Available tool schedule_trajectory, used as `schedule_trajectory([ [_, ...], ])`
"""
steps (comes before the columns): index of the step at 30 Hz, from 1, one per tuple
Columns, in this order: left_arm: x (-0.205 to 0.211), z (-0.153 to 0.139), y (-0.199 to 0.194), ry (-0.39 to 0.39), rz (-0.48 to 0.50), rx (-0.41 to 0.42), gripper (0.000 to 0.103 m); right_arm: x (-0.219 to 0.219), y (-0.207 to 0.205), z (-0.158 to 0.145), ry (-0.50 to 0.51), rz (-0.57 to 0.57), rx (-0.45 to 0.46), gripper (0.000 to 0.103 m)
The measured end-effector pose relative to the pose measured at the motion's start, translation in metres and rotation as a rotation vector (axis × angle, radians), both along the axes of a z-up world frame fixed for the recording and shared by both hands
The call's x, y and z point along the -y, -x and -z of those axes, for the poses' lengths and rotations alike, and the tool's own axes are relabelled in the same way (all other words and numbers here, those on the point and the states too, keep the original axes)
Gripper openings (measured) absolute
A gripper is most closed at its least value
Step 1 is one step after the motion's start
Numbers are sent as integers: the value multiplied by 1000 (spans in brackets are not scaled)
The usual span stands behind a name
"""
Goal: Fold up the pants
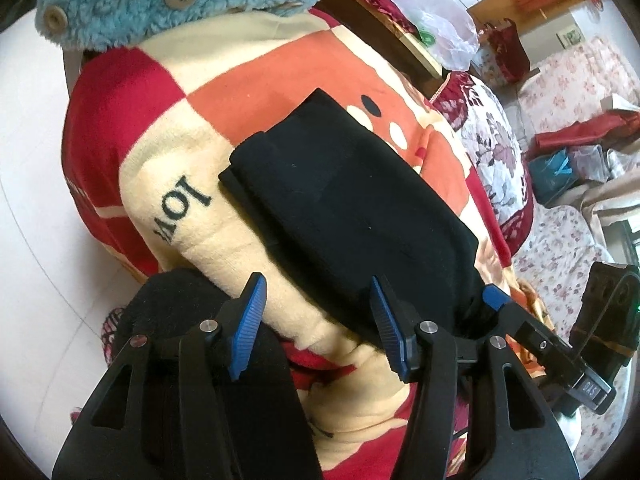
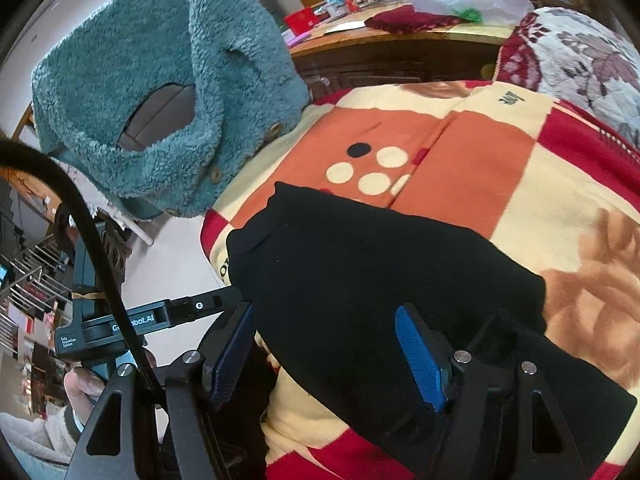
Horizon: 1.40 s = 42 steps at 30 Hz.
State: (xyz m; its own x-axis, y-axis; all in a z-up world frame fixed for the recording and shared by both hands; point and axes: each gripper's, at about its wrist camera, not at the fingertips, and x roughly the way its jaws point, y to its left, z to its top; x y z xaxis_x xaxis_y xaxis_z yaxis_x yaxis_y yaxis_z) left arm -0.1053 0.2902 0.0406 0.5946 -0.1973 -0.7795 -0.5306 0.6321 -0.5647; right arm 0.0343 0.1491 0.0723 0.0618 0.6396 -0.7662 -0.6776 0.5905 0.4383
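Note:
The black pants (image 1: pixel 340 208) lie folded into a compact rectangle on a cream, orange and red checked blanket (image 1: pixel 180 152). My left gripper (image 1: pixel 318 312) is open, its blue pads just at the pants' near edge, holding nothing. In the right wrist view the pants (image 2: pixel 372 280) fill the middle, and my right gripper (image 2: pixel 326 352) is open over their near edge, the right pad resting above the cloth. The right gripper also shows at the right of the left wrist view (image 1: pixel 496 296).
A teal fleece jacket (image 2: pixel 160 92) hangs over a chair at the blanket's far left. A wooden table (image 2: pixel 400 40) with a plastic bag and clutter stands behind. A floral quilt (image 1: pixel 492 148) lies to the right. White floor lies left of the bed.

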Motion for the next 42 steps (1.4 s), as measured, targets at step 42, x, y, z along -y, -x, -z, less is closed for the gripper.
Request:
schedule_trajectory([
  [42, -26, 25, -3, 218, -45, 224, 60, -199, -58, 58, 206, -396, 131, 40],
])
